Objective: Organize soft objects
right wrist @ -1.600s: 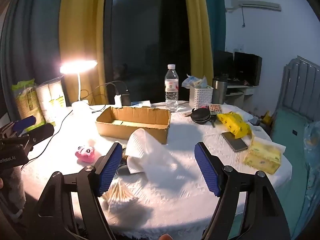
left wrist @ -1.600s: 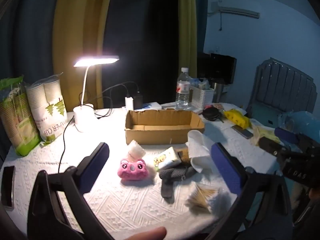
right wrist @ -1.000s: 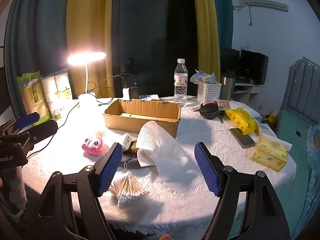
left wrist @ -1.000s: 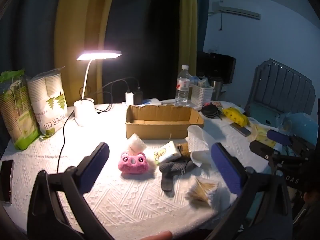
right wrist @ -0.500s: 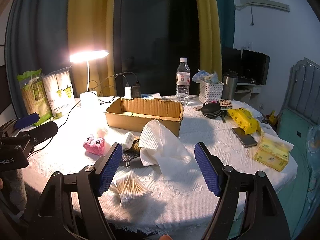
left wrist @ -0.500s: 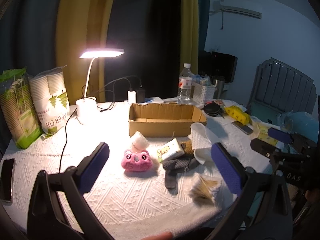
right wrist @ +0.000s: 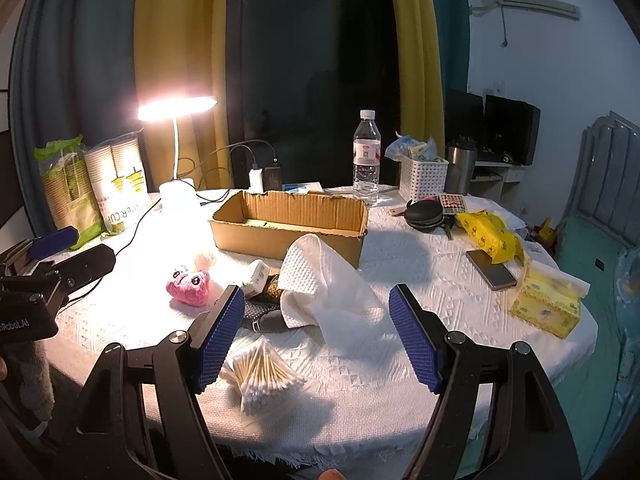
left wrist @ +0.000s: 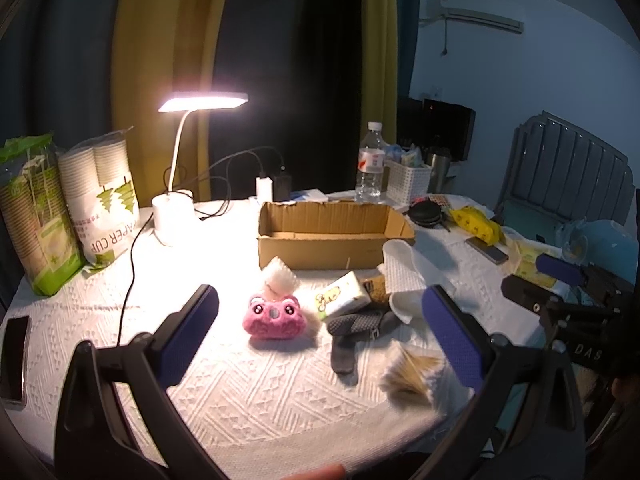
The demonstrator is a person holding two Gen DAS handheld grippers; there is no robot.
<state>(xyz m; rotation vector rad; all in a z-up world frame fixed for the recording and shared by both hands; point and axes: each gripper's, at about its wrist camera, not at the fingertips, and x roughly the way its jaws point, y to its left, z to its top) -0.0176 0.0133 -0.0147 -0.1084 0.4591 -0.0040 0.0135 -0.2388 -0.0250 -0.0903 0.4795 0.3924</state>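
Note:
A pink plush toy [left wrist: 275,317] [right wrist: 189,281] lies on the white tablecloth, a white fluffy puff [left wrist: 280,275] just behind it. Right of it sit a small tissue pack [left wrist: 341,295], a dark grey sock [left wrist: 357,330] and a crumpled white cloth [right wrist: 320,294] [left wrist: 404,276]. A bag of cotton swabs [right wrist: 262,374] [left wrist: 412,368] lies near the table's front edge. An open cardboard box [left wrist: 334,234] [right wrist: 292,226] stands behind the pile. My left gripper [left wrist: 320,336] and right gripper [right wrist: 316,332] both hover open in front of the pile, holding nothing.
A lit desk lamp [left wrist: 176,208], paper-cup packs [left wrist: 102,200], a water bottle [right wrist: 366,158], a white basket [right wrist: 423,176], a yellow bag [right wrist: 490,236], a phone [right wrist: 491,269] and a tissue box [right wrist: 546,306] ring the round table. Another phone [left wrist: 14,354] lies at the left edge.
Both grippers have drawn back and risen slightly, so the table's objects sit a little farther off. Nothing on the table has moved.

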